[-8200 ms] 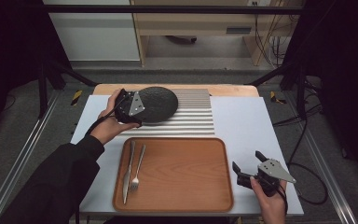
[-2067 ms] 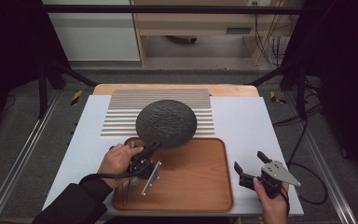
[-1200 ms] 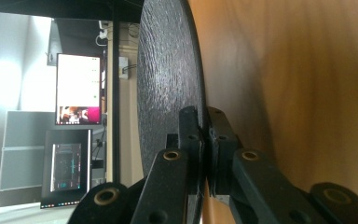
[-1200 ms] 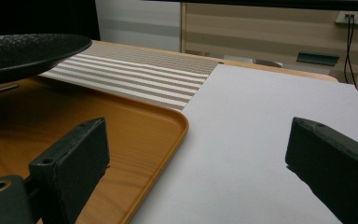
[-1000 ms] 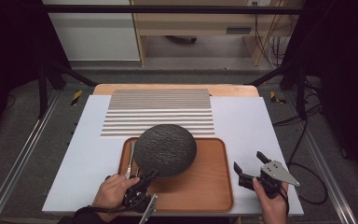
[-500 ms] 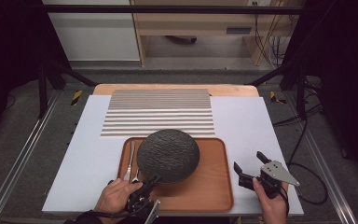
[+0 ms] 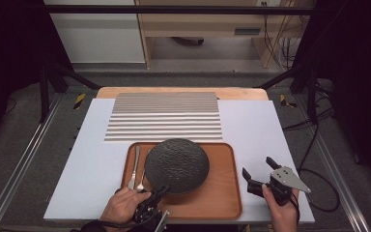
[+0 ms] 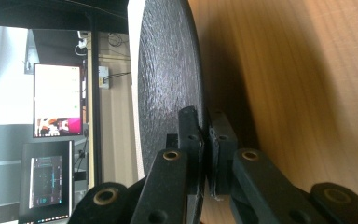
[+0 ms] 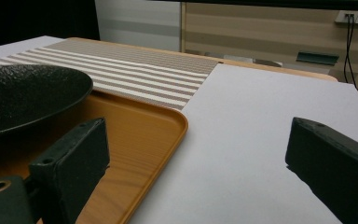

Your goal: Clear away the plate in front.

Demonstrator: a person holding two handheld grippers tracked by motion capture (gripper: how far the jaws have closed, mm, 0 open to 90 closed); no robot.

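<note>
Holding the black plate (image 7: 177, 165) by its near rim, your left gripper (image 7: 157, 195) pinches it tight over the middle of the wooden tray (image 7: 222, 193), while your right gripper (image 7: 260, 177) waits with jaws wide apart by the tray's right edge.

Plate (image 7: 177, 164) moved (mat (image 7: 164, 117) to tray (image 7: 222, 193)).

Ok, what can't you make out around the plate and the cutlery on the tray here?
- High view: the black plate covers the fork's right side.
- High view: the left tool hides the plate's near rim.
- Left gripper view: whether the plate touches the tray; its underside is in shadow.
</note>
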